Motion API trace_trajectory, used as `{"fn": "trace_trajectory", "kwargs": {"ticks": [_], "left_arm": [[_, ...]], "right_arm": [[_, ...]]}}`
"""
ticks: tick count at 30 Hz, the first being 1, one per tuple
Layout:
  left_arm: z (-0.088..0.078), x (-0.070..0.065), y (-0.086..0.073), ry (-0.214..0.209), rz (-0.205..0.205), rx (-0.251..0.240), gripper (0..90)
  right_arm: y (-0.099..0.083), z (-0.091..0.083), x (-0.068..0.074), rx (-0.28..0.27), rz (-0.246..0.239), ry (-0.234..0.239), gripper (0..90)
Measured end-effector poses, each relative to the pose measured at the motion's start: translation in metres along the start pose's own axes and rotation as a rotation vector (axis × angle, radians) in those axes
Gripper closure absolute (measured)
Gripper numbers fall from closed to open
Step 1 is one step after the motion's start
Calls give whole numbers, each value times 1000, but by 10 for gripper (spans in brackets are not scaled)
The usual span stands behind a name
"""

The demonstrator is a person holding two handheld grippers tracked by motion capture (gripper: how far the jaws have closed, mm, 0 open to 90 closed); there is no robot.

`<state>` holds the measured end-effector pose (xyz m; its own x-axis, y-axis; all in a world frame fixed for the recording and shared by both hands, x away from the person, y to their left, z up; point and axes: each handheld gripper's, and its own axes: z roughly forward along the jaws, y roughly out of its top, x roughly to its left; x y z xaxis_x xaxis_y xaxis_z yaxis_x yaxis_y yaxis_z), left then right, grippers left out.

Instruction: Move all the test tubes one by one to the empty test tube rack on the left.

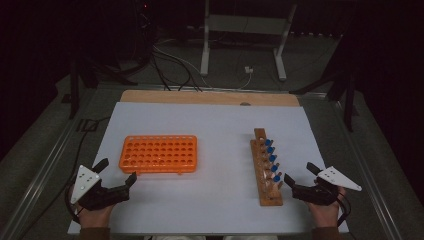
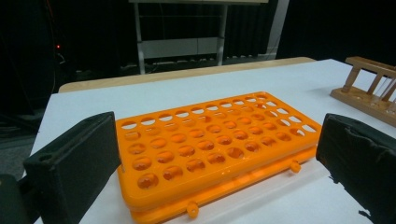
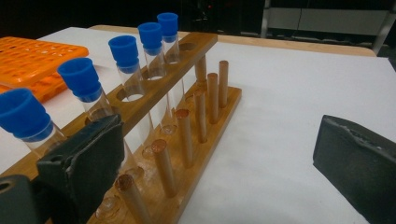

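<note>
An orange plastic tube rack [image 1: 158, 153] with many empty holes lies left of centre on the white sheet. Right of centre stands a wooden tube rack [image 1: 261, 172] holding several glass tubes with blue caps [image 1: 271, 159]. My left gripper [image 1: 117, 171] hovers open just in front of the orange rack [image 2: 215, 140], whose near edge lies between the black fingers [image 2: 77, 161]. My right gripper [image 1: 299, 172] is open beside the near right end of the wooden rack [image 3: 205, 107], its left finger [image 3: 86, 161] close to the nearest blue-capped tubes [image 3: 125, 49]. Nothing is held.
A white sheet [image 1: 220, 125] covers the table, with a strip of bare wood [image 1: 210, 97] along its far edge. Beyond it, a metal stand [image 1: 205, 45] and cables [image 1: 175, 65] sit on the dark floor. Open sheet lies between the two racks.
</note>
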<state>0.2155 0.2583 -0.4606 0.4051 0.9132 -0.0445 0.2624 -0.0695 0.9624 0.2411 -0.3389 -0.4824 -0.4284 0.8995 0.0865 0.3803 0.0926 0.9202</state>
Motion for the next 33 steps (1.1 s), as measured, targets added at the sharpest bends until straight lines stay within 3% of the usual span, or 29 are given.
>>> {"fn": "trace_trajectory", "kwargs": {"ticks": [12, 23, 33], "left_arm": [[-1, -1, 0, -3, -4, -7, 3], [-2, -4, -2, -11, -11, -8, 4], [-2, -4, -3, -4, -17, -9, 4]], "right_arm": [[5, -5, 2, -21, 14, 20, 22], [27, -18, 18, -75, -43, 66, 25], [38, -23, 33, -102, -107, 144, 28]]}}
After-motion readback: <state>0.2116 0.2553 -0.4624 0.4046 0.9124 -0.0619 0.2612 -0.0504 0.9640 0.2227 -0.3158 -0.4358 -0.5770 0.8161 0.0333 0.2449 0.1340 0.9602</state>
